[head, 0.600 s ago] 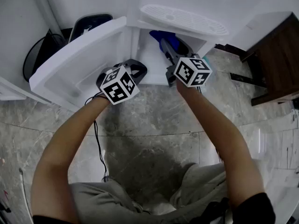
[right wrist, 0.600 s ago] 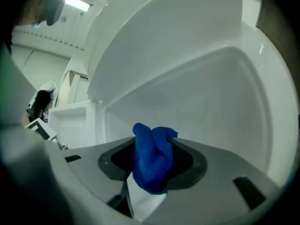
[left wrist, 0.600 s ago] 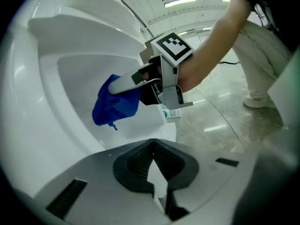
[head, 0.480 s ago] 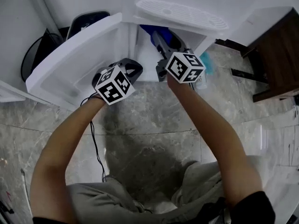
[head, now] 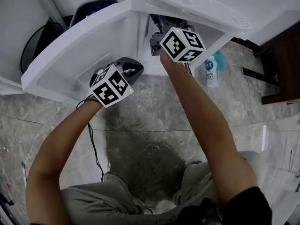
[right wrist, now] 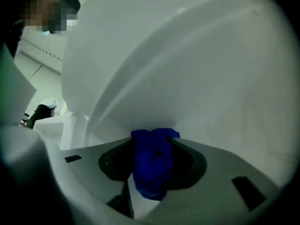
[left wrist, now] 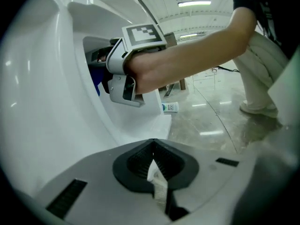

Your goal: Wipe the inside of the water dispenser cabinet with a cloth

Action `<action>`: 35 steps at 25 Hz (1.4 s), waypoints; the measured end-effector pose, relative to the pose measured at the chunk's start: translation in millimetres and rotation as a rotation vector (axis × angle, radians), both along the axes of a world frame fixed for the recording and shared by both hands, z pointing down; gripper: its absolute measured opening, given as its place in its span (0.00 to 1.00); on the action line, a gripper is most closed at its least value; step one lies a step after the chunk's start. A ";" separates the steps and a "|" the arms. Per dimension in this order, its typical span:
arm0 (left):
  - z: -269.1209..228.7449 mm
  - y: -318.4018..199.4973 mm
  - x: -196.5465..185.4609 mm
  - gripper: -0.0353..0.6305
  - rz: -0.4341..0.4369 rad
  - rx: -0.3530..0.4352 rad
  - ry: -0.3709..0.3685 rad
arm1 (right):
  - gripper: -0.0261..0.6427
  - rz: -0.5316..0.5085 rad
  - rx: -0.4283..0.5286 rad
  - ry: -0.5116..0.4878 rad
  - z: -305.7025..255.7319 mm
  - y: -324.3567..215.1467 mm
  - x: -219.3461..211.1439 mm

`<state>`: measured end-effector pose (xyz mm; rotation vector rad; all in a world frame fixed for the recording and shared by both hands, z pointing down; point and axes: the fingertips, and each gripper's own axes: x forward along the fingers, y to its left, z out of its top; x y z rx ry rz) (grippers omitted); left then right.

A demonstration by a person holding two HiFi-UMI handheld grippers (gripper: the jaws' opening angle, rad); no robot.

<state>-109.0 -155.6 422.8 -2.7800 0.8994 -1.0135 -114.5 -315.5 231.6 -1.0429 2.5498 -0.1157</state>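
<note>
Water dispenser cabinet [head: 145,39]: a white unit seen from steeply above. Its low compartment stands open, beneath a ribbed drip tray [head: 201,11]. It stands on a grey marbled floor [head: 154,125]. The white cabinet door [head: 79,55] swings out wide to my left, its inner face turned up.

A dark wooden piece of furniture [head: 283,64] sits at the far right, well apart from the cabinet.

My right forearm [head: 197,111] stretches forward, and its gripper goes under the drip tray into the compartment. My right gripper [right wrist: 152,139] is clamped on a bunched blue cloth [right wrist: 151,168]. The cloth fills the gap between the jaws and spills down over them. Its upper fold lies up against a white inner wall of the cabinet. That wall curves all round the right gripper view.

My left forearm [head: 65,135] reaches toward the open door. My left gripper [left wrist: 152,146] has its jaws closed together, with no task thing between them. From above it hangs just over the near edge of the door. I cannot tell whether it touches the door.

A small white bottle [head: 211,71] with a blue label lies on the floor just right of the cabinet.
</note>
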 end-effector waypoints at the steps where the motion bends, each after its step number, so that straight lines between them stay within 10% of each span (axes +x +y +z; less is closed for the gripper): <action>1: 1.0 2.2 -2.0 0.06 -0.005 -0.006 0.006 | 0.27 0.007 0.002 0.014 0.6 -7.1 -1.2; 6: 8.7 8.5 -13.8 0.06 -0.037 -0.046 0.023 | 0.27 0.047 0.016 0.118 0.7 -42.8 -6.4; 16: 11.6 -5.0 -12.3 0.06 -0.042 -0.041 0.039 | 0.27 0.089 -0.013 -0.088 2.5 -2.0 2.1; 35: -6.4 -11.6 -1.9 0.06 -0.019 -0.018 0.009 | 0.25 -0.005 -0.073 0.180 31.9 -27.1 -9.6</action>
